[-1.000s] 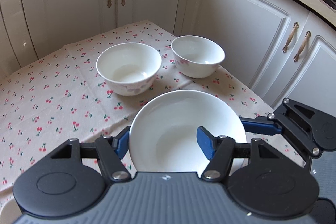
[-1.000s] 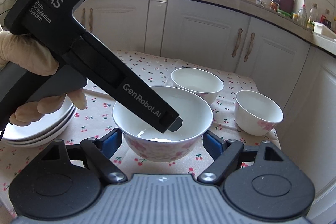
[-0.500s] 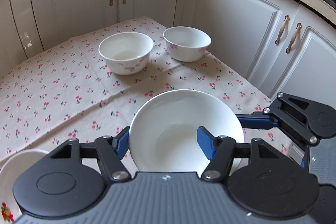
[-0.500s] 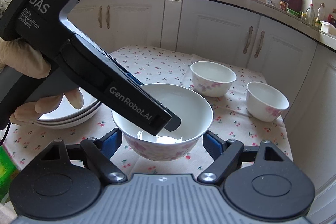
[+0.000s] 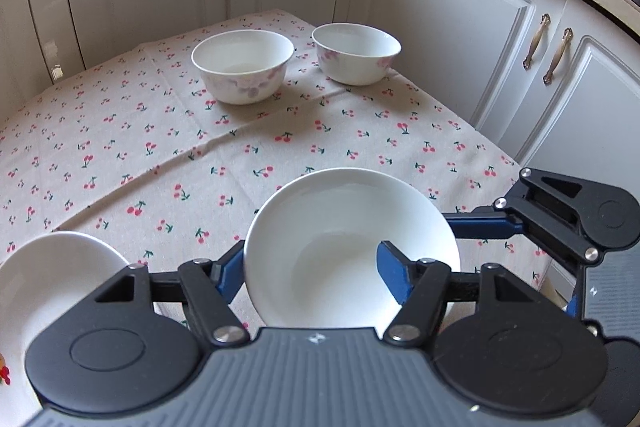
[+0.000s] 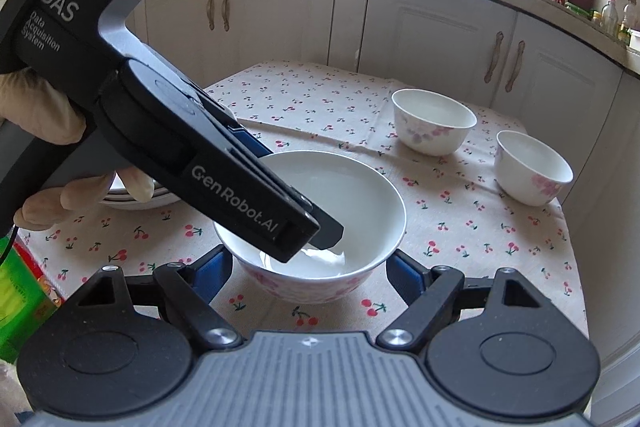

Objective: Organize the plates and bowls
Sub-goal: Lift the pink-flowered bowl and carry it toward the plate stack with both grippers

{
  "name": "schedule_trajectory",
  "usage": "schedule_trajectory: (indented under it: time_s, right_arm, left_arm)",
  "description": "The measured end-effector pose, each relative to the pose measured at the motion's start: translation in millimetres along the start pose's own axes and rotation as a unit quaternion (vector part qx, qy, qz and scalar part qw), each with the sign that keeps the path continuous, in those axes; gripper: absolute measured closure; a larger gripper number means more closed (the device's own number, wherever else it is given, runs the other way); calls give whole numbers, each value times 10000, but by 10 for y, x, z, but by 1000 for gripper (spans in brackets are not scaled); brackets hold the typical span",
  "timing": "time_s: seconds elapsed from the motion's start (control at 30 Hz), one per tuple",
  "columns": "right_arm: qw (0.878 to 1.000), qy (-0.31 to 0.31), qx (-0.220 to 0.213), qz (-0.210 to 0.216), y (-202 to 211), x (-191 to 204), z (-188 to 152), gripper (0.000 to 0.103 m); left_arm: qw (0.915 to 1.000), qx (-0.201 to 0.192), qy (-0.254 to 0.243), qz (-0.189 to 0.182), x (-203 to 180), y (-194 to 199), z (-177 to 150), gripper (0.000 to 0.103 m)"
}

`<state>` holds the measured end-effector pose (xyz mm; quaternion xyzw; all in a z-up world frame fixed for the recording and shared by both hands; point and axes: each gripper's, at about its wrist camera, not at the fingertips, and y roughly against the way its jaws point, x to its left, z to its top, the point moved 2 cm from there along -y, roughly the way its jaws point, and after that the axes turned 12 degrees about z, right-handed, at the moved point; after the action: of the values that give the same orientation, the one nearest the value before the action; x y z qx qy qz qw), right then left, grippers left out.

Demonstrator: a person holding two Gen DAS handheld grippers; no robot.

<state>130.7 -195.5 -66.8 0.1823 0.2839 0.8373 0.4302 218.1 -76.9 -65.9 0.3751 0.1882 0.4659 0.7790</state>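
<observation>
Pads (image 6: 212, 267) of the right tool (image 6: 310, 267) sit against the two outer sides of a white bowl (image 6: 360, 203) with pink flowers, so this tool is clamped across it. The bowl lies low and central between the fingers, over the near part of the counter (image 5: 160, 147) with its cherry-print cloth. Whether its foot rests on the cloth or hangs just above it cannot be told.

The left tool (image 5: 312, 269), held by a gloved hand (image 6: 44, 115), comes in from the left and straddles the bowl's wall. One finger is outside the rim and the other reaches down into the hollow. Its jaws are opening, with the wall between them, and the inner pad stands clear of the porcelain.

Two smaller bowls stand well apart from the tools at the far side: one (image 5: 244, 67) nearer the middle, one (image 5: 356, 53) by the edge. A stack of plates (image 5: 48, 279) lies just left of the left tool.
</observation>
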Motion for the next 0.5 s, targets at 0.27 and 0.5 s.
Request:
schedule_trajectory:
  time_s: [0.27,0.5]
  right_arm:
    - [9999,-59,116,71,-4,9,-67,16]
    - [9998,-87,124,85,-4,10,-77,16]
  left_arm:
    - [10000,44,57,-67,-11,6,-46,36]
    - [9999,20,58,-91,-11,10,-45,35]
